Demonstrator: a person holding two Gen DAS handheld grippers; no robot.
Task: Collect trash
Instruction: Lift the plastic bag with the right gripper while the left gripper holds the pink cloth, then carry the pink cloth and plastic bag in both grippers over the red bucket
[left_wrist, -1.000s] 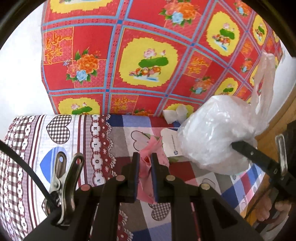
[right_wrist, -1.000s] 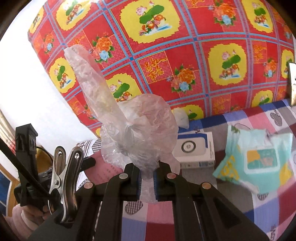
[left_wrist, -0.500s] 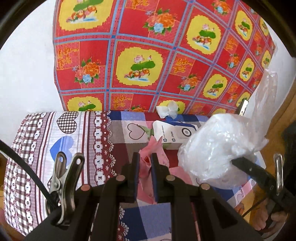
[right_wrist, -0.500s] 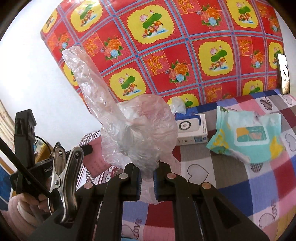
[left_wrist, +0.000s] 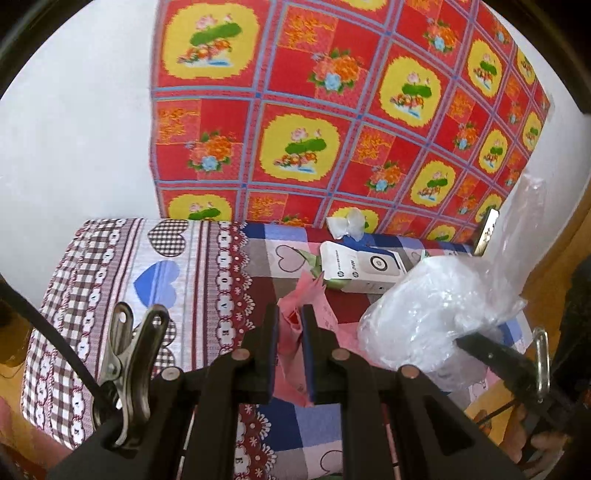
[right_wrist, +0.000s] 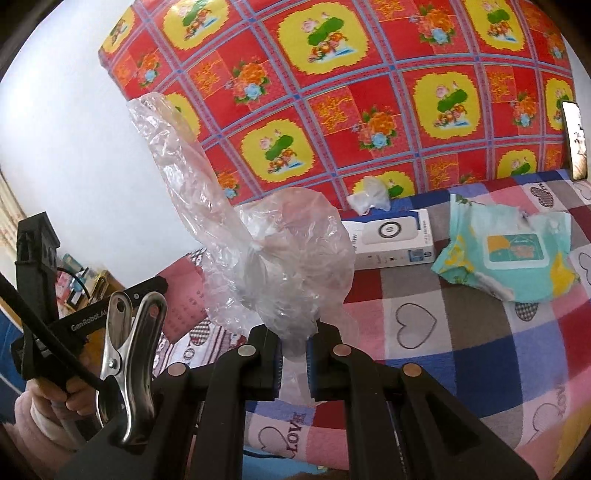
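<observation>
I have the left gripper (left_wrist: 290, 343) clenched on a pink wrapper (left_wrist: 295, 314), its jaws pinching the crumpled strip so it stands up between them and trails down below. That piece is off the bed (left_wrist: 122, 280) and hangs over the patchwork sheet near its front edge.

To its right, the right gripper (right_wrist: 295, 354) is clamped on the neck of a clear plastic bag (right_wrist: 291, 266), which billows upward from the jaws with 1 long tail rising toward the floral cloth (right_wrist: 369, 92) at the back. From the left wrist view the bag (left_wrist: 436, 314) sits just beside the pink wrapper, on its right and slightly farther from me.

I judge the next move turns on that gap: the wrapper has to travel rightward into the bag, but I cannot see an open mouth.

Farther right on the bed lie the remaining pieces: a crumpled white tissue (right_wrist: 369, 194) at the back edge, a white box (right_wrist: 391, 240) in front of it, and a teal wipes packet (right_wrist: 506, 254), nearer my right hand.
</observation>
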